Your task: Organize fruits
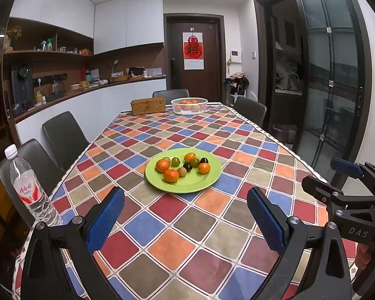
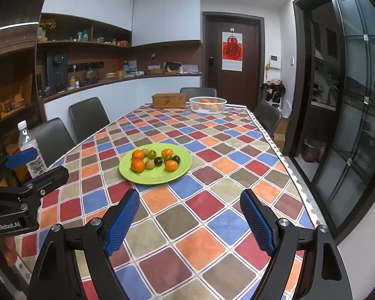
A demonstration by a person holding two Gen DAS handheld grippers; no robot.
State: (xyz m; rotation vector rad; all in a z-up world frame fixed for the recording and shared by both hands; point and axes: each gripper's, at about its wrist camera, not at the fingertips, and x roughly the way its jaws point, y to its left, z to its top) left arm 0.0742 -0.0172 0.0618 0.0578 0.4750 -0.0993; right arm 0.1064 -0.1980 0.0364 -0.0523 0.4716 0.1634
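Hovering near the round green plate [image 1: 207,182] of mixed small fruits [image 1: 182,166], both grippers, left gripper [image 1: 185,221] and right gripper [image 2: 190,221], are holding fingers apart; next, likely reaching to pick one.

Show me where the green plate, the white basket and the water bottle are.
green plate [image 1: 200,183]: left wrist view, bare front rim.
white basket [image 1: 189,108]: left wrist view, front wall.
water bottle [image 1: 28,190]: left wrist view, its label.

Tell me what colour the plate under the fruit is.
Lime green, plain, with no pattern. The plate shows best in the left wrist view.
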